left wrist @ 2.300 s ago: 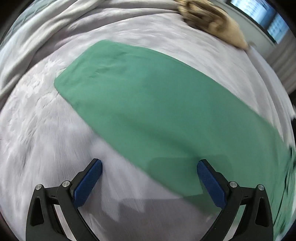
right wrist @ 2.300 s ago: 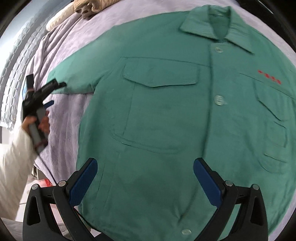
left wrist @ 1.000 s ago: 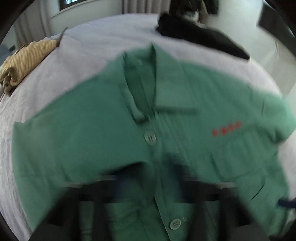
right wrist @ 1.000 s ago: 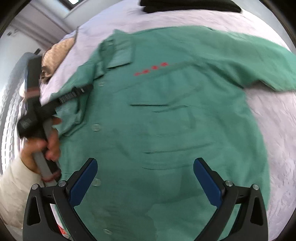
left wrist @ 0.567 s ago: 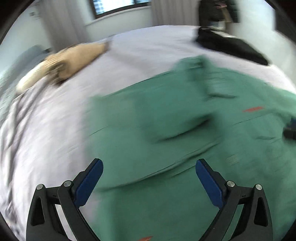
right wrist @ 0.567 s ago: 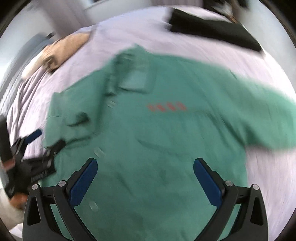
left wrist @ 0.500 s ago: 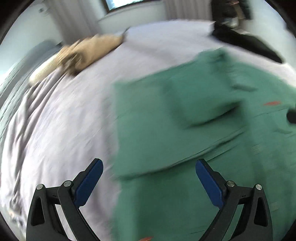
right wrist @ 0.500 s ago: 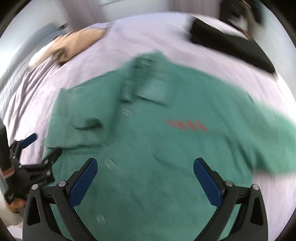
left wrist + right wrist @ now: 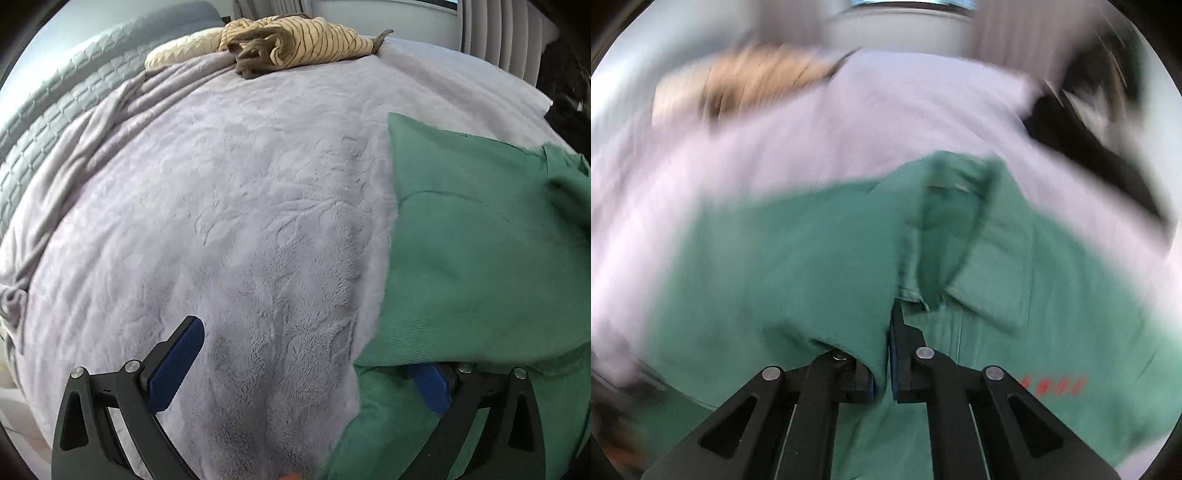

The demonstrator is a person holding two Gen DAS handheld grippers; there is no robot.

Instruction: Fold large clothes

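Note:
The green shirt [image 9: 480,266] lies on the lilac blanket [image 9: 240,221], with its left part folded over. My left gripper [image 9: 303,369] is open at the shirt's left edge. One blue pad [image 9: 177,365] hovers over bare blanket and the other pad [image 9: 430,384] sits under the folded green edge. The right wrist view is blurred. There the shirt [image 9: 775,280] shows its collar [image 9: 990,280] and red lettering [image 9: 1052,386]. My right gripper [image 9: 888,354] is closing just below the collar, and a fold of green cloth is pinched between its pads.
A beige striped garment [image 9: 295,40] and a cream pillow [image 9: 177,51] lie at the bed's far side. A grey quilted headboard [image 9: 55,110] runs along the left. A black garment [image 9: 1089,147] lies at the far right.
My right gripper has moved up to the collar and gone from wide open to pinching the green cloth. My left gripper swung left off the shirt's front to its folded left edge.

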